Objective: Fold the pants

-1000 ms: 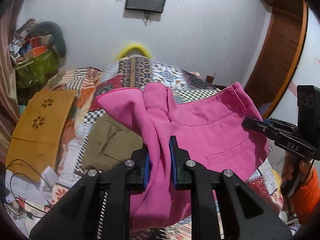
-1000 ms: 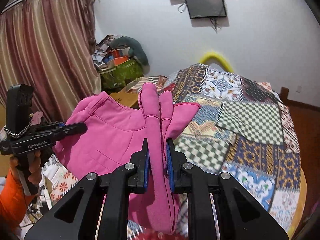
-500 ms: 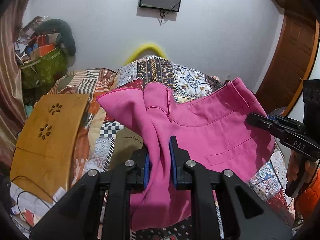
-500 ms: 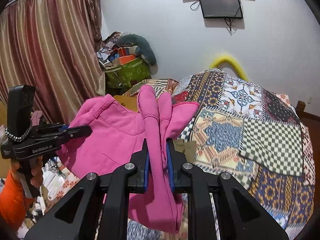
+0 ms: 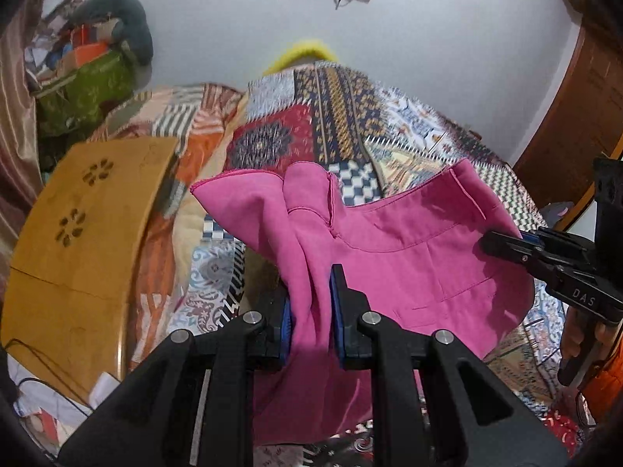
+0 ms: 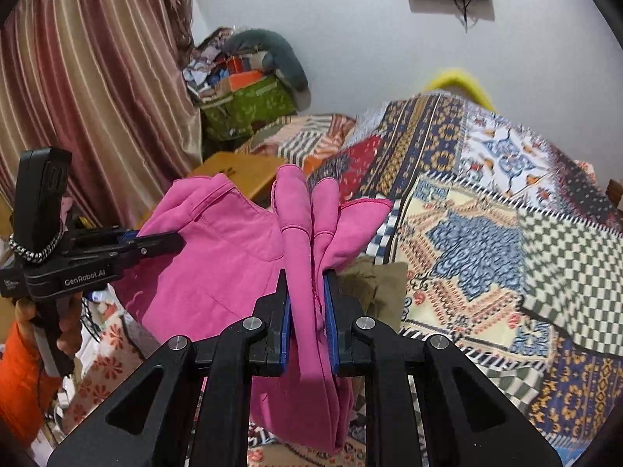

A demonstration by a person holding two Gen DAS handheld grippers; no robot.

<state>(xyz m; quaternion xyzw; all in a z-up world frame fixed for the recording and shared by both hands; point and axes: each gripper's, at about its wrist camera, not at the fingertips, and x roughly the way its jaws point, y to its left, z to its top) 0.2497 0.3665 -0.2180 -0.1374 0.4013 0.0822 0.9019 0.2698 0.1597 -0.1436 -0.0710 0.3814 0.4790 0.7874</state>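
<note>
Pink pants (image 5: pixel 409 260) hang in the air over the patchwork bed, stretched between both grippers. My left gripper (image 5: pixel 310 299) is shut on a bunched fold at one end of the top edge. My right gripper (image 6: pixel 306 299) is shut on a bunched fold at the other end of the pink pants (image 6: pixel 218 257). Each wrist view shows the other gripper pinching the far corner: the right gripper (image 5: pixel 502 243) at the right edge, the left gripper (image 6: pixel 155 239) at the left. The lower part of the pants droops below the jaws out of sight.
A patchwork quilt (image 6: pixel 486 241) covers the bed. An olive garment (image 6: pixel 373 280) lies on it under the pants. A wooden lap table (image 5: pixel 78 225) stands at the bed's left side, cables and papers below it. A pile of bags (image 6: pixel 245 97) fills the corner by the curtain (image 6: pixel 85 97).
Both grippers have carried the pants forward and down over the bed. The quilt looks nearer and the wall screen has slid toward the top edge. The grips are unchanged.
</note>
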